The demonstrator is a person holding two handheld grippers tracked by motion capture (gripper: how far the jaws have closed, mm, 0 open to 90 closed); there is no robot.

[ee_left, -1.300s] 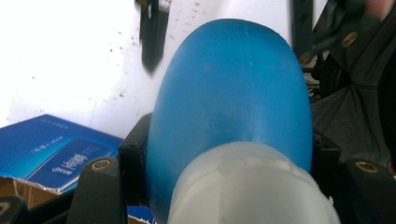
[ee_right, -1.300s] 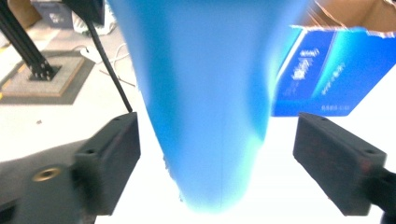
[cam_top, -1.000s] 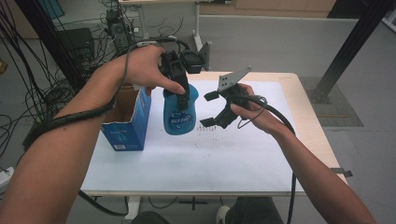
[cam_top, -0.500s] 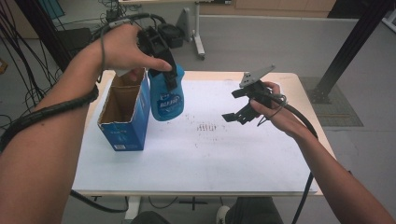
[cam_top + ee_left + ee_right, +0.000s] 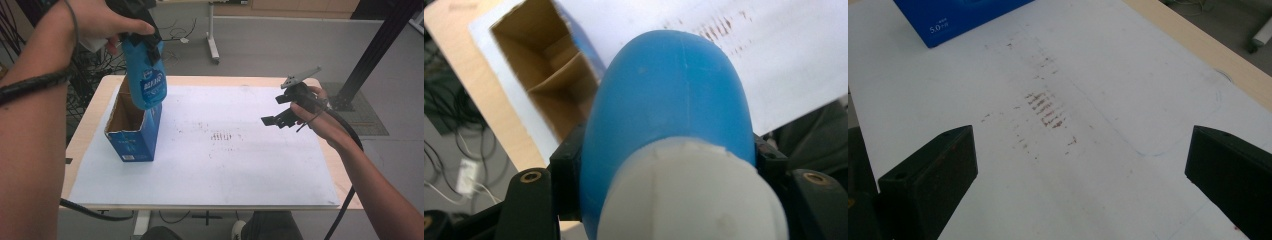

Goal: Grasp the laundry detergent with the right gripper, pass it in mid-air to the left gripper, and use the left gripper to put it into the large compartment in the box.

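While a blue bottle point(image 5: 145, 80) is clamped by the left gripper point(image 5: 664, 160) above the open blue carton point(image 5: 131, 131), the right gripper point(image 5: 1075, 175) is held wide open right of it

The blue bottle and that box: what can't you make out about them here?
- Bottle top, high view: hidden by the hand and left gripper.
- Bottle label, high view: print too small to read.
- Box bottom, left gripper view: in shadow, partly behind the bottle.
- Box, right gripper view: cut off by the top edge.

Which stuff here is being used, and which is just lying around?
Being used:
- blue bottle, held by the left tongs above the box
- open blue box

Just there:
- right tongs, open, holding nothing
- white sheet with brown marks
- cables on the floor
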